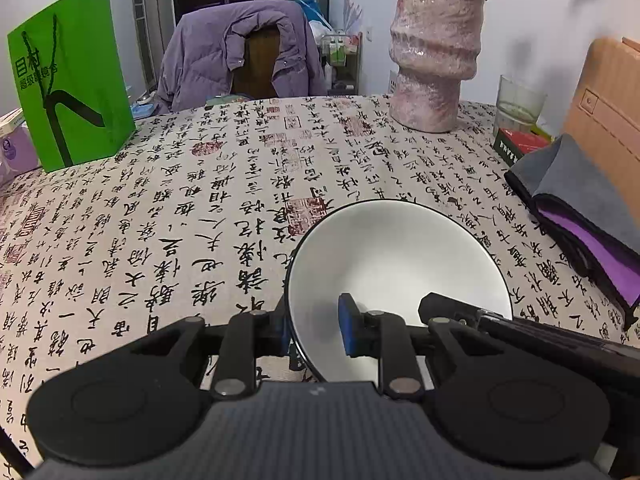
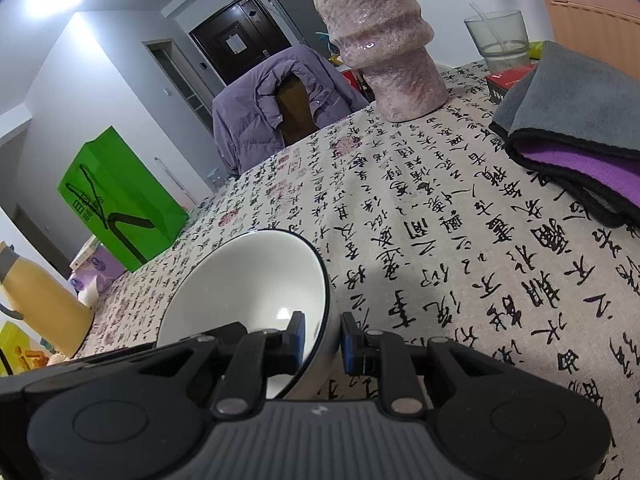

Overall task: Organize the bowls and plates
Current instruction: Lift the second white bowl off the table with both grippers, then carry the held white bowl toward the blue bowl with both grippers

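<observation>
The left gripper [image 1: 316,328] angled down, clamped on the near rim of the bowl [image 1: 400,264] on the tablecloth [image 1: 180,200]. The right gripper [image 2: 322,340] gripped the same bowl's opposite rim, 1 pad inside.

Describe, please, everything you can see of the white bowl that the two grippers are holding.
The white bowl is round and deep, glossy like glazed ceramic, with a thin dark line along its rim, and it is empty. It sits over the calligraphy-print tablecloth, tilted in both views. The left gripper straddles one side of its rim, one finger inside and one outside; the right gripper does the same on the other side. Whether its base touches the cloth cannot be seen.
</observation>
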Demonstrator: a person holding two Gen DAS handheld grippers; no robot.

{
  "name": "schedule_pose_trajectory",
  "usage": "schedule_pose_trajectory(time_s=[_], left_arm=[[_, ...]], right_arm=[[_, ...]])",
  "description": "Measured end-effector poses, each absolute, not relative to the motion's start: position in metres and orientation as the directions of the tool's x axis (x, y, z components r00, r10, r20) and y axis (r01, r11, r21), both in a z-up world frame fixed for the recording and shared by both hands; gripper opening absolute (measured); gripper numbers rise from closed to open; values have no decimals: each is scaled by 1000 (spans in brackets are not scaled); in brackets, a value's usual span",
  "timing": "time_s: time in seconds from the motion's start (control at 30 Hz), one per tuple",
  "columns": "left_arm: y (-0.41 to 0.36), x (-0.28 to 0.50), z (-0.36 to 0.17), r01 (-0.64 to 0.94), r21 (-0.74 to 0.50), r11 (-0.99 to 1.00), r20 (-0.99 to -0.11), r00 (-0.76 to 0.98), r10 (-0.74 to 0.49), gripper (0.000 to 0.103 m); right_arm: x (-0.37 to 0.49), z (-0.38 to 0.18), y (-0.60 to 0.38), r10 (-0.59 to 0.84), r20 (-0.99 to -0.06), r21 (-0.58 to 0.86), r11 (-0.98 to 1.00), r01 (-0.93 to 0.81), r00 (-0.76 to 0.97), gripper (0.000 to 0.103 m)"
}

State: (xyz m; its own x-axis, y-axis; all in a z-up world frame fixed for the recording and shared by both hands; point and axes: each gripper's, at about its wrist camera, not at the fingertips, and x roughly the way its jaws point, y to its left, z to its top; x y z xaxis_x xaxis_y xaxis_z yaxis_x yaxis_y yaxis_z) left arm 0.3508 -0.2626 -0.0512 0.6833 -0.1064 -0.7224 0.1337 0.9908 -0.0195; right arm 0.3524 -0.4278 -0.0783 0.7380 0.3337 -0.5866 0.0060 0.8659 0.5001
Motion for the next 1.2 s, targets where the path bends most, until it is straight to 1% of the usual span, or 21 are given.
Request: schedule_pose_trajectory(time_s=[0.27,0.4,0.87,1.2], left_arm=[[-258,343,-42,119,-6,993,-711,698,-88,23],[-258,336,-38,108,20,994,-694,717,-64,23],[-237,314,-12,99,-7,995,-658,749,-80,24],[-211,298,-1,78,-16,997,-656,752,-70,24]], right_arm=[[346,-71,-423,351,-554,503,864,-33,755,18],[344,-69,-417,348,-550,490,871,-44,759,17],[319,-37,-396,325,-483,444,891,-93,813,17],[306,-23,-371,339,-483,424,897,-123,807,17]])
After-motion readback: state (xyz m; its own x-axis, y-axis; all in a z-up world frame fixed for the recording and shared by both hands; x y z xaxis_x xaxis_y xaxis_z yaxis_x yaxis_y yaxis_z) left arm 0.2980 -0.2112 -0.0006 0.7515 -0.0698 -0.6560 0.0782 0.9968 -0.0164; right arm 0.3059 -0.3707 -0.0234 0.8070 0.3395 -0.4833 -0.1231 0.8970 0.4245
